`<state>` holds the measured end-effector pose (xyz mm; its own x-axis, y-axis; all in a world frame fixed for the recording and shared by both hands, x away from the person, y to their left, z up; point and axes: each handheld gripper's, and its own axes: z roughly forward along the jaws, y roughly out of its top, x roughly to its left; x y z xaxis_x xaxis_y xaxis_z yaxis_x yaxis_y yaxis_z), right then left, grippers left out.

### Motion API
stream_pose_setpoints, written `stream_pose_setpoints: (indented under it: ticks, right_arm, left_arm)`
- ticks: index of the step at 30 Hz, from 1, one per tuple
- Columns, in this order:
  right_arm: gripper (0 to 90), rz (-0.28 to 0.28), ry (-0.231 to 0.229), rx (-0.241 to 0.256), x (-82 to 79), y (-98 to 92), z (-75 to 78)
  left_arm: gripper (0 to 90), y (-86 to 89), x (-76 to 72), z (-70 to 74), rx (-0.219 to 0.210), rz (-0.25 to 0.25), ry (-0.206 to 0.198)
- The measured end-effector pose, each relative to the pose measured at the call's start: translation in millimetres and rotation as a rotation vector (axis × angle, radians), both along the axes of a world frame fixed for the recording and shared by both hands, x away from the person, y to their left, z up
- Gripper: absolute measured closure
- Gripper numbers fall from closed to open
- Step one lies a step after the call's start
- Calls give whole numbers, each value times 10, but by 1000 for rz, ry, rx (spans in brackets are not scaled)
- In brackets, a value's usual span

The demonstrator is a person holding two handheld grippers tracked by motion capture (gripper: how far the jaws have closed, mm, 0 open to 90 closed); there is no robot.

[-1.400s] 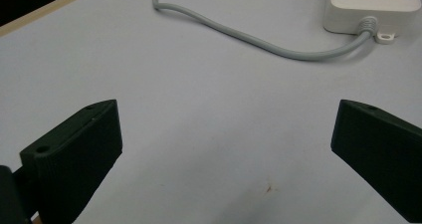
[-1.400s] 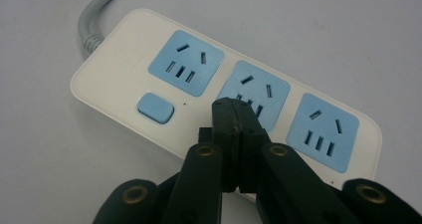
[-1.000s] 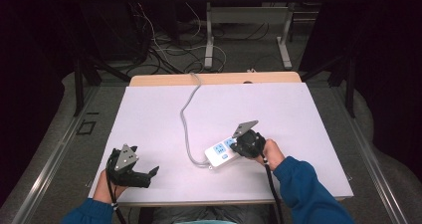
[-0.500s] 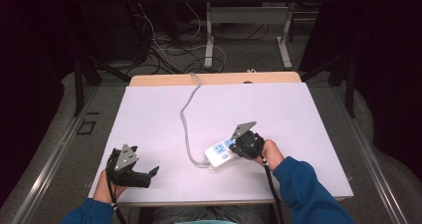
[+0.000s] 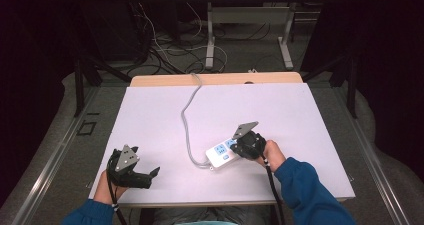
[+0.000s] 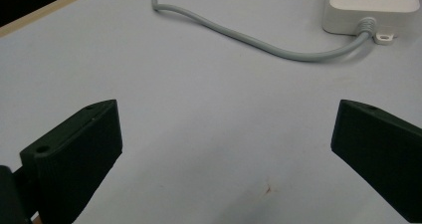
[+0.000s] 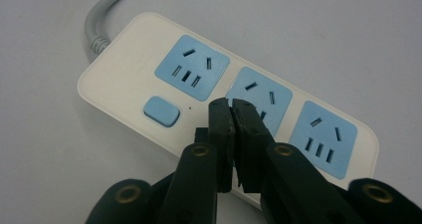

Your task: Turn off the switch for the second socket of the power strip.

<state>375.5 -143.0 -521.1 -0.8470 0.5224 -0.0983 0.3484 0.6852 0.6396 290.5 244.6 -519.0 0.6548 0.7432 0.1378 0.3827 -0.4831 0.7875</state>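
Where cables trail: white tabletop (image 5: 150, 115).

I find no lettering, brand, number or sign that I can read. The white power strip (image 7: 224, 119) in front of my right gripper (image 7: 232, 109) carries plain blue socket faces and a blank blue switch (image 7: 161, 111); its casing has no legible print.

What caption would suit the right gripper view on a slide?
Right gripper, jaws shut, poised over the middle socket of a white power strip with three blue sockets and a blue button.
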Motion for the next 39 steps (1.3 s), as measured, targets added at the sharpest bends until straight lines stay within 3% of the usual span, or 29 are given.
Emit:
stream_pose_setpoints:
  ticks: [5,15,18,24,32,39]
  right_arm:
    - [885,-1,4,4,-5,-5,6]
    - [891,-47,-91,79,-28,-76,162]
    - [854,-62,-97,94,-27,-94,189]
    - [678,-68,-100,101,-20,-130,211]
    - [345,-103,-91,110,-19,-179,228]
    - [156,-100,-80,106,-36,-223,249]
  left_arm:
    - [0,1,-2,2,3,-1,-11]
    - [0,8,0,10,10,-3,-12]
    - [0,10,1,13,15,-4,-14]
    - [0,8,1,7,7,-1,-12]
    - [0,7,-6,4,1,1,-4]
    - [0,15,-12,7,7,5,-9]
